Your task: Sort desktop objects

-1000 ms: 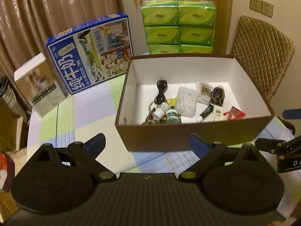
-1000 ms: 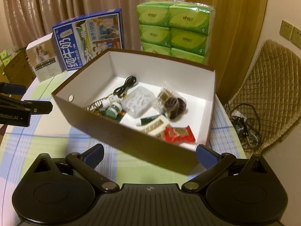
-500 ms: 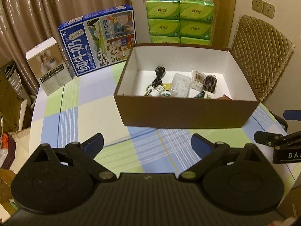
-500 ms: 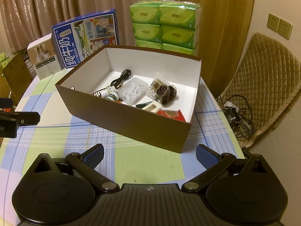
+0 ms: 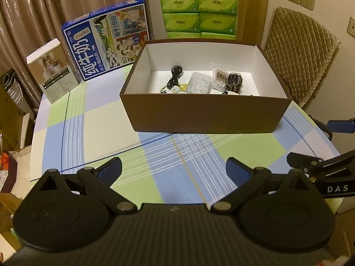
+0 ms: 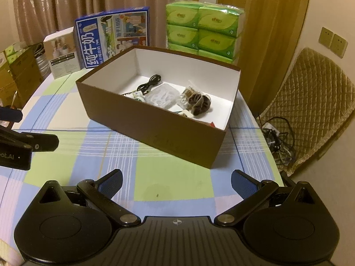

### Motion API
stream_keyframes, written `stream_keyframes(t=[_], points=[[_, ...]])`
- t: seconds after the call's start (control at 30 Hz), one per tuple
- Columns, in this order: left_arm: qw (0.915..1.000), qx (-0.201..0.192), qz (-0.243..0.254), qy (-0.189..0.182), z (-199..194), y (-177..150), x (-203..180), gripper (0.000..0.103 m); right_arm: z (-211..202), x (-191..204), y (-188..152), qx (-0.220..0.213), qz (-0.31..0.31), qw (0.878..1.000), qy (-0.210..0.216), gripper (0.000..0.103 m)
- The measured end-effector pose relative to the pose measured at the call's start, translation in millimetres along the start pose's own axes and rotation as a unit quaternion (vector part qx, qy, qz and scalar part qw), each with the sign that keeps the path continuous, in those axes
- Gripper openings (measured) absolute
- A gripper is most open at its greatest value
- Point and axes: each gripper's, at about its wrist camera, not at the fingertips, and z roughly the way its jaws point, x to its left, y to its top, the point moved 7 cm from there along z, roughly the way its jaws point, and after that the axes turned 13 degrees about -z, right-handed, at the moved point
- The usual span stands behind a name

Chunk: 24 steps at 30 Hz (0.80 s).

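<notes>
A brown cardboard box (image 5: pixel 206 115) with a white inside stands on the checked tablecloth; it also shows in the right wrist view (image 6: pixel 155 128). Inside lie a black cable (image 5: pixel 175 74), a clear plastic case (image 5: pixel 198 84), a small bag of cotton swabs (image 5: pixel 219 75), a dark hair scrunchie (image 5: pixel 234 81) and small bottles, partly hidden by the near wall. My left gripper (image 5: pixel 174 170) is open and empty, well short of the box. My right gripper (image 6: pixel 176 182) is open and empty, also short of the box.
A blue milk carton box (image 5: pixel 106 40), a small white box (image 5: pixel 53 68) and stacked green tissue packs (image 5: pixel 199 11) stand behind the brown box. A quilted chair (image 5: pixel 297 55) is at the right. Cables (image 6: pixel 277 137) lie on the floor.
Both grippers have pulled back and away from the brown box, which now looks farther off. More tablecloth shows in front. Both stay open and empty.
</notes>
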Motion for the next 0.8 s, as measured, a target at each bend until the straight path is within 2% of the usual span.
stream_keyframes(t=[0.4,0.8], points=[[0.9999,0.012,0.004,0.008,-1.6,-16.8,0.3,0.099,-6.1,6.0,-12.6,0.002,0.008,1.000,0.014,0.101],[0.9999,0.012,-0.010,0.001,0.1,-16.2,2.0,0.100,-4.4,7.9,-19.5,0.008,0.014,1.000,0.018,0.101]])
